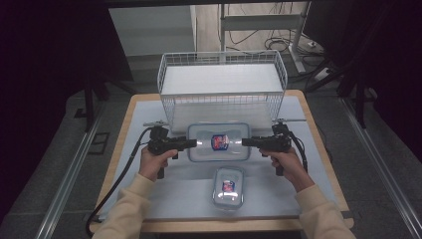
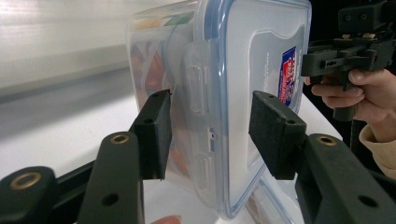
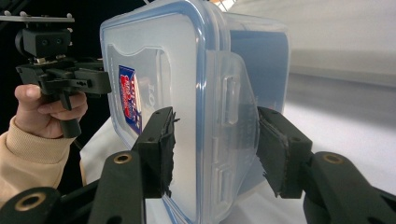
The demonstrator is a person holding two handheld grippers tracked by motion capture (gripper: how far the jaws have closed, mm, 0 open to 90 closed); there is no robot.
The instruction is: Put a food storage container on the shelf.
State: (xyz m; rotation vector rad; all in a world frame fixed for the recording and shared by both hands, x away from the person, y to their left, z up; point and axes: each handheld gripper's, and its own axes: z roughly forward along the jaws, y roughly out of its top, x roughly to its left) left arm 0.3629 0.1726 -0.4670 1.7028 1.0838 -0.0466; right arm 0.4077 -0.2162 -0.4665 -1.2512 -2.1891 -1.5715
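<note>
While lifted off table, large lidded box [image 1: 219, 142] clamped between left tool [image 1: 191, 143] and right tool [image 1: 247, 142].

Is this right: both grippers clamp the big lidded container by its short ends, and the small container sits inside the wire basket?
Not quite. The small container sits on the table in front of the big container, not in the wire basket; the high view shows it. The rest stands: left gripper and right gripper each clamp a short end.
</note>
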